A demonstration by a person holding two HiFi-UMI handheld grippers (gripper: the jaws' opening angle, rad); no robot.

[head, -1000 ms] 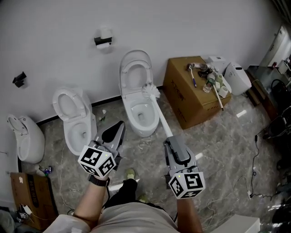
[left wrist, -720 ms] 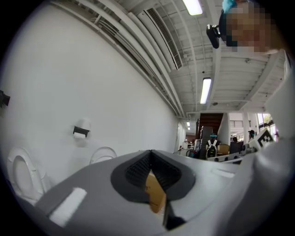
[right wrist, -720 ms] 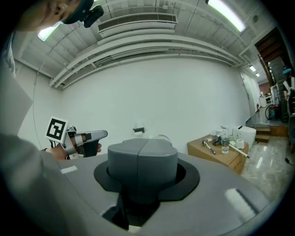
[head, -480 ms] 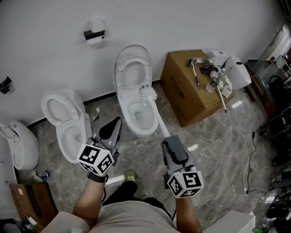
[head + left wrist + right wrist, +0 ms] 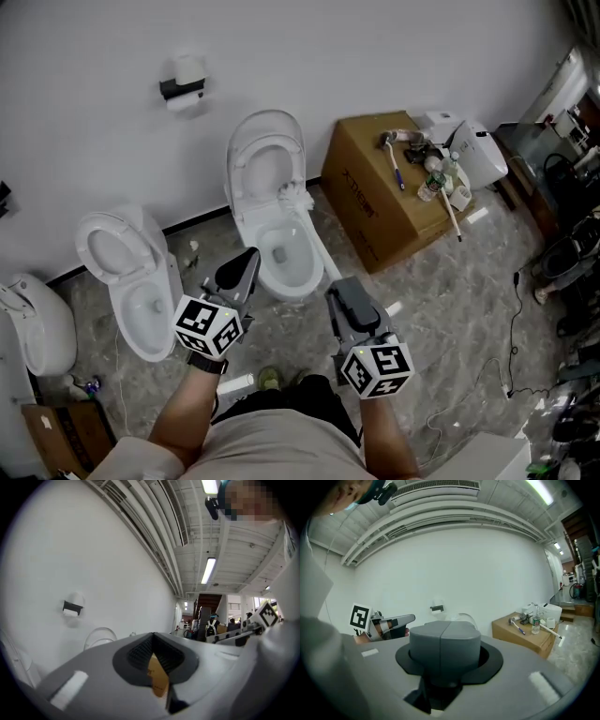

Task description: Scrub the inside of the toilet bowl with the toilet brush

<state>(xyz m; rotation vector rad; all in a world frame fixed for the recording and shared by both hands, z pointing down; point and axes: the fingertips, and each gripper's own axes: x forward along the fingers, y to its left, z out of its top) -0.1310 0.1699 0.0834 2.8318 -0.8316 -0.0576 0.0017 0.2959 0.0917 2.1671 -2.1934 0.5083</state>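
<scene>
Jaws: right gripper [image 5: 340, 287] clamps toilet brush [image 5: 296, 196] at bowl [image 5: 286, 292] rim; left gripper [image 5: 248, 257] closed, empty.

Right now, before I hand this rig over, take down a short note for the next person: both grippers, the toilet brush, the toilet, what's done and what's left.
Left gripper: shut, empty, held near the front left of the white ceramic toilet bowl.
Right gripper: shut on the handle of the white long-handled toilet brush.
Brush head: at the bowl's back rim, right side, just below the raised lid. Contact can't be judged.
Done: brush is in hand and at the bowl. How much has been scrubbed doesn't show.
Left: work the bristles down and round the inside walls.
</scene>
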